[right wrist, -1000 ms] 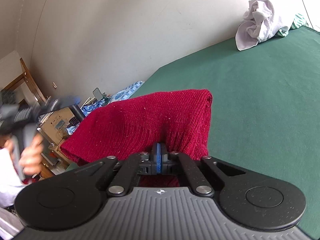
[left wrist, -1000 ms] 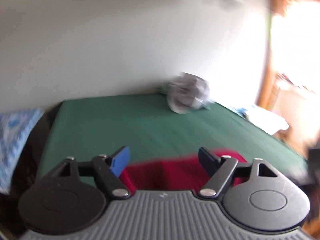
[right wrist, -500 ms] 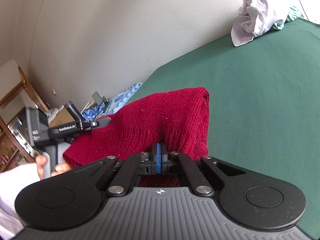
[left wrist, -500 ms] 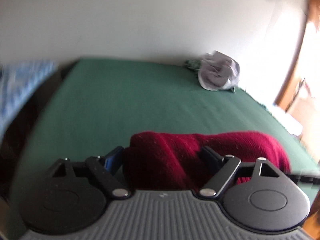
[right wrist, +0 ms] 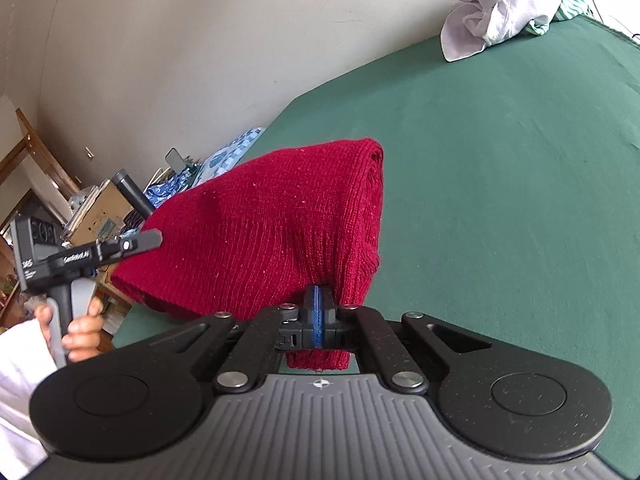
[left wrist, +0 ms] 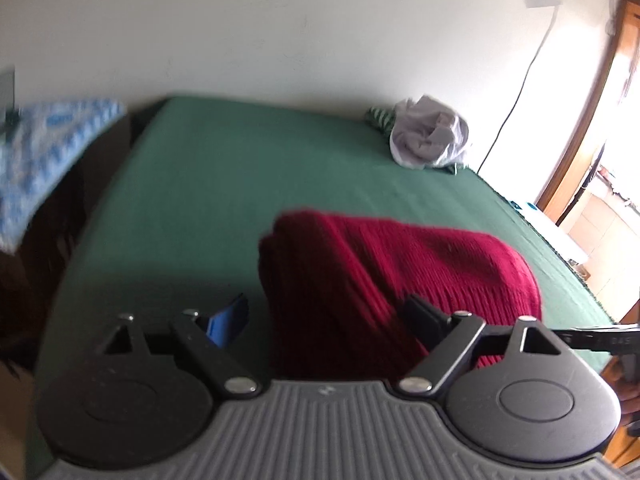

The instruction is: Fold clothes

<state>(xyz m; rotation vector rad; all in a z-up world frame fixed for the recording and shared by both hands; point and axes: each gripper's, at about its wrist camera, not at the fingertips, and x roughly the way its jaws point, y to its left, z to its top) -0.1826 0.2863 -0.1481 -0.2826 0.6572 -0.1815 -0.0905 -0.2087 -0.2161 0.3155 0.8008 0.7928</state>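
So the right gripper [right wrist: 317, 312] is pinching the folded dark-red knit sweater [right wrist: 272, 232] tight, holding it lifted above the green bed sheet [right wrist: 500, 168], while the left gripper [left wrist: 320, 320] is spreading wide around its other edge, probably to share the weight.

Plain white wall [left wrist: 280, 32] behind green-covered tabletop [left wrist: 240, 184]. Wooden door frame [left wrist: 592, 92] at right, strong daylight beyond. Cluttered cardboard boxes [right wrist: 96, 216] at left.
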